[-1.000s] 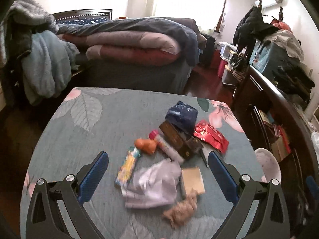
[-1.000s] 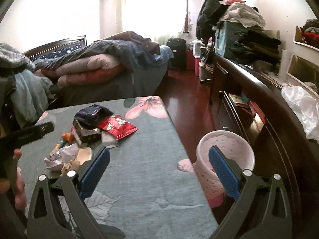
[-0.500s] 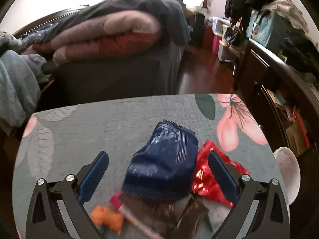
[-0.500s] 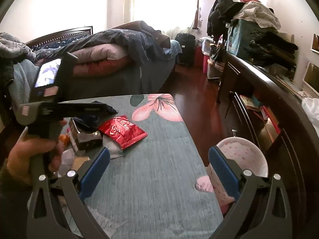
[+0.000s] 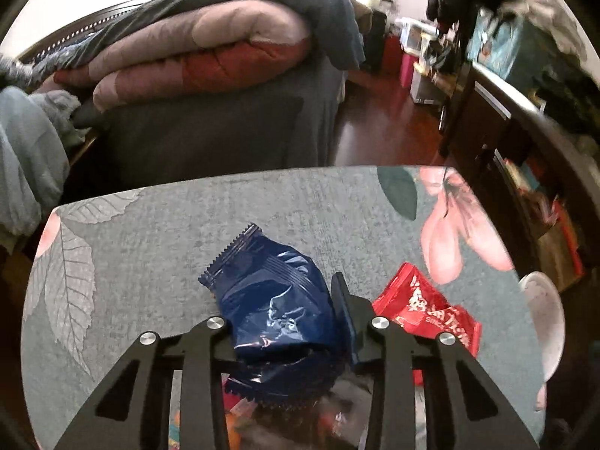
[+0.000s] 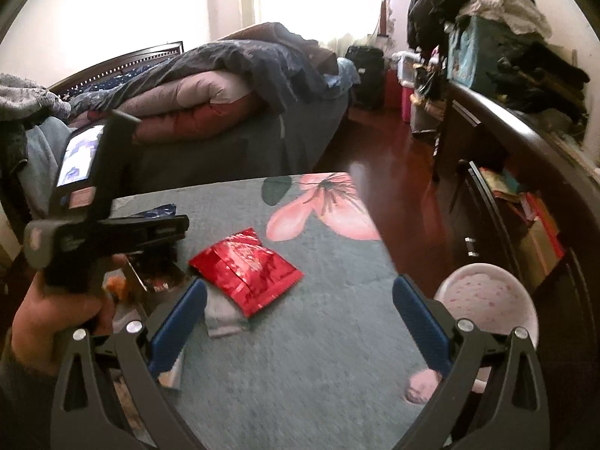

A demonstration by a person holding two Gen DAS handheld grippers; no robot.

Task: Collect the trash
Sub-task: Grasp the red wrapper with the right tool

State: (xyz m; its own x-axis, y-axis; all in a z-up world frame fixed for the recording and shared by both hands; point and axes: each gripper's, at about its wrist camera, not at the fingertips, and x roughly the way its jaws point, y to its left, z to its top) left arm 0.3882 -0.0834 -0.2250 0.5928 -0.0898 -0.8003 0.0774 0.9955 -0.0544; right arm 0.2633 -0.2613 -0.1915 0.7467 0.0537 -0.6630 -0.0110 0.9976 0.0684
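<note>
A dark blue snack wrapper (image 5: 277,292) lies on the grey floral tablecloth (image 5: 150,262). My left gripper (image 5: 281,300) is closing around it, and the wrapper is crumpled between the pads. To its right lies a red snack wrapper (image 5: 423,311). The right wrist view shows that red wrapper (image 6: 245,272) just ahead of my right gripper (image 6: 300,285), which hangs open above the cloth with nothing in it. A hand (image 6: 56,322) holds the left gripper (image 6: 180,228) at the left. A pink waste bin (image 6: 487,300) stands beside the table's right edge.
More litter sits near the left gripper: a dark box (image 6: 157,281), an orange scrap (image 6: 116,285) and a grey wrapper (image 6: 225,318). A bed with piled quilts (image 6: 225,90) lies beyond the table. A dark wooden dresser (image 6: 525,172) runs along the right.
The left gripper moved forward over the litter pile and its jaws went from wide open to closed around the blue wrapper. The right gripper came nearer the red wrapper, still open.
</note>
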